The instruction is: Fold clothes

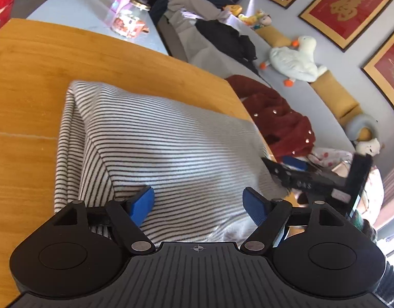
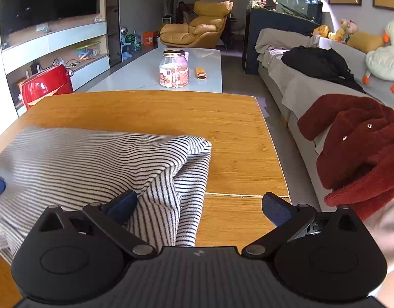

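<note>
The striped garment is soft knit cloth, slightly fuzzy, matt. The table under it is warm wood with fine grain and a light satin sheen. Both grippers, left and right, are matt black plastic with ribbed tops, shiny metal pivot pins, and blue pads (rubbery, probably). The red coat looks like fluffy fleece.

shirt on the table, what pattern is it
Thin dark stripes on white. The shirt shows best in the left wrist view, spread across the table.
</note>
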`<action>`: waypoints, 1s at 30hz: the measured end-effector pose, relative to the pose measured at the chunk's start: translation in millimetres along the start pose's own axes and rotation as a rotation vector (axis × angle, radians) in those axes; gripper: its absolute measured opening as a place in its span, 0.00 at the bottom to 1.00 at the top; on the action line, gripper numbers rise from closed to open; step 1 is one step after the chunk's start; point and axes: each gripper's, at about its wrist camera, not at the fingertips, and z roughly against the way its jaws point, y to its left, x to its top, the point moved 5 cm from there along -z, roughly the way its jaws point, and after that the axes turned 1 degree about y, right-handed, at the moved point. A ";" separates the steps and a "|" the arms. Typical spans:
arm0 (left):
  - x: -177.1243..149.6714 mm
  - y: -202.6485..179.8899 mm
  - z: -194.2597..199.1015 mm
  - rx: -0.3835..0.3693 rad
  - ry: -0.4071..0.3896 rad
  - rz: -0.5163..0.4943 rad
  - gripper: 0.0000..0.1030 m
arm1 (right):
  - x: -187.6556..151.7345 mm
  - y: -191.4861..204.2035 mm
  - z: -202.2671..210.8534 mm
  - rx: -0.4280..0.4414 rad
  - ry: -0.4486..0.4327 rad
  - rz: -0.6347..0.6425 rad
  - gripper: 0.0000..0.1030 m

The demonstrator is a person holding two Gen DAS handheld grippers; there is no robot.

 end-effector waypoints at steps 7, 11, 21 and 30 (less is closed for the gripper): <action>53.2 22.1 -28.5 0.133 -0.070 -0.161 0.79 | -18.2 37.4 13.5 0.139 0.030 0.023 1.00; 78.1 26.6 -41.8 0.135 -0.054 -0.140 0.85 | -10.3 59.8 26.9 0.128 -0.031 0.110 1.00; 52.6 -2.4 -22.5 0.286 -0.034 -0.218 0.92 | -4.0 26.0 -8.6 -0.081 -0.029 0.161 1.00; 34.7 -23.3 -12.6 0.205 0.010 -0.216 0.93 | -13.0 19.4 -12.6 -0.073 -0.055 0.079 1.00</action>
